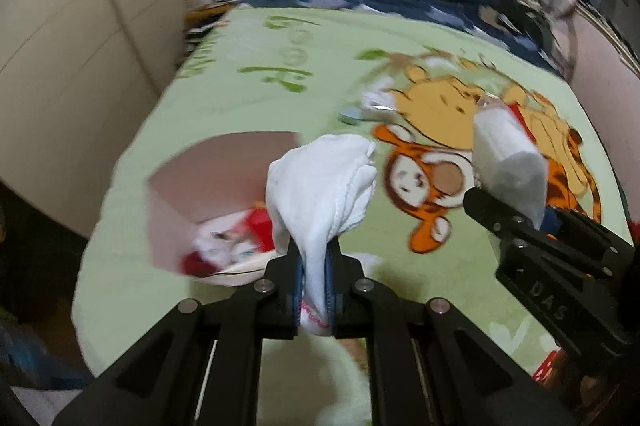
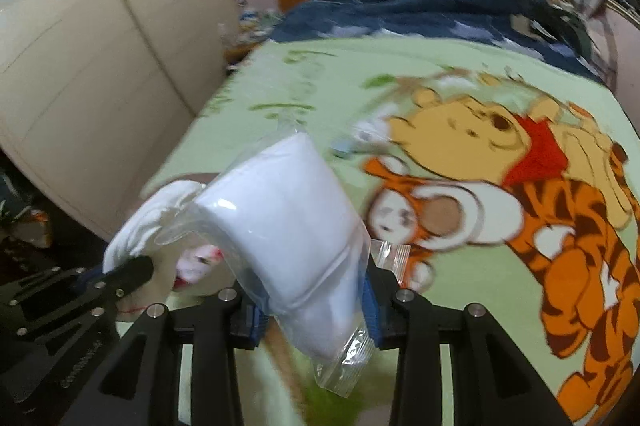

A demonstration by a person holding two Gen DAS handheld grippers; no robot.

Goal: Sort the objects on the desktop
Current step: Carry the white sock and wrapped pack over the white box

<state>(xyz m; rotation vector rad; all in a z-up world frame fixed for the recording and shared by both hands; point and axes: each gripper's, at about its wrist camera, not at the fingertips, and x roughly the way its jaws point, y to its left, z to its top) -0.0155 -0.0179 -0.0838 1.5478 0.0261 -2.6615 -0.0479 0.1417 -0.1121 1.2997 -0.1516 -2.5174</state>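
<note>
Both grippers hang above the green cartoon blanket (image 1: pixel 248 94). The left gripper (image 1: pixel 314 266) has its jaws pinched narrow on a white sock (image 1: pixel 320 182), held just beside the open cardboard box (image 1: pixel 212 166). The right gripper (image 2: pixel 314 302) clamps a clear bag of white cloth (image 2: pixel 288 222), lifted off the blanket.

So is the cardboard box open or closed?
Open. The box has no lid across its top, and something red and white shows inside it, beside the white cloth that the left gripper holds.
</note>
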